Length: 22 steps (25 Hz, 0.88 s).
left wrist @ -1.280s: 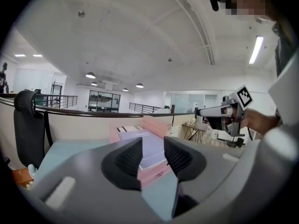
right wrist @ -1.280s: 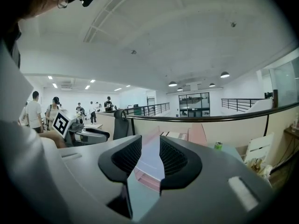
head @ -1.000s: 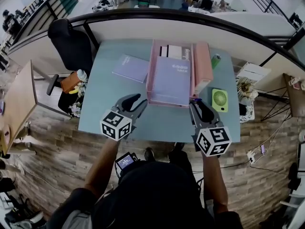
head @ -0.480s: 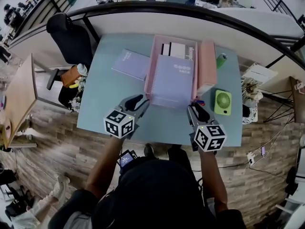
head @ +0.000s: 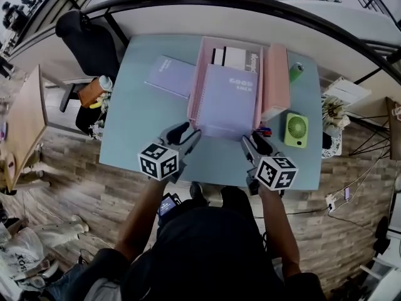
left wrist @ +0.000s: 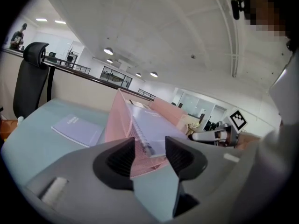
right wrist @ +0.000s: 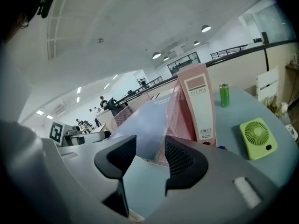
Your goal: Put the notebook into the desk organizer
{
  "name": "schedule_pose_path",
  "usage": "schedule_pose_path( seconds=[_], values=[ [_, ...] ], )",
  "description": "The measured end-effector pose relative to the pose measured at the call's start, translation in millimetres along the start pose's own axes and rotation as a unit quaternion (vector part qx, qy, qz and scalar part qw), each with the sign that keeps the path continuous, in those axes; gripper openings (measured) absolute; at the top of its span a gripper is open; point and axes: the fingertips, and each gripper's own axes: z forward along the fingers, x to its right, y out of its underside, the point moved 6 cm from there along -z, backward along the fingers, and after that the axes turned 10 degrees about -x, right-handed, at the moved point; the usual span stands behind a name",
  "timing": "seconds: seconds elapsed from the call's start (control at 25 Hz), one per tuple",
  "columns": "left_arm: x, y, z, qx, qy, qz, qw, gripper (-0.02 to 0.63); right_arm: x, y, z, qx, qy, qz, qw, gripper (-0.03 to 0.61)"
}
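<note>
Right gripper [head: 252, 142] lower, jaws just opened, empty | right gripper view: fan [right wrist: 258, 138]

Bare table [head: 135, 137] to the left of left gripper [head: 187, 135], and between it and right gripper [head: 252, 140]: free to pass. Just ahead of both: near edge of desk organizer [head: 195, 89] with notebook [head: 229, 99] sloping in it, which blocks the way forward. Both jaws have just been opening, pads pressing nothing. Right of right gripper: small coloured items [head: 264, 131], then green fan [head: 296, 129]. Ahead-right: pink file box [head: 276, 74], green bottle [head: 296, 71]. Ahead-left of left gripper: second notebook [head: 172, 76], lying flat.
</note>
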Motion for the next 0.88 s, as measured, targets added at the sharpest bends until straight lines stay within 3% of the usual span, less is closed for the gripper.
schedule_pose_path(
  seconds=[0.28,0.48,0.88],
  values=[
    [-5,6,14,-0.003,0.016,-0.052,0.9985,0.221,5,3,11,-0.003,-0.019,0.046,0.999,0.173],
    [-10,9,20,0.003,0.024,-0.094,0.9953,0.218,7,3,15,-0.009,-0.004,0.039,0.999,0.148],
    [-9,9,22,-0.011,0.013,-0.071,0.9974,0.179,11,6,18,-0.011,-0.012,0.042,0.999,0.112]
  ],
)
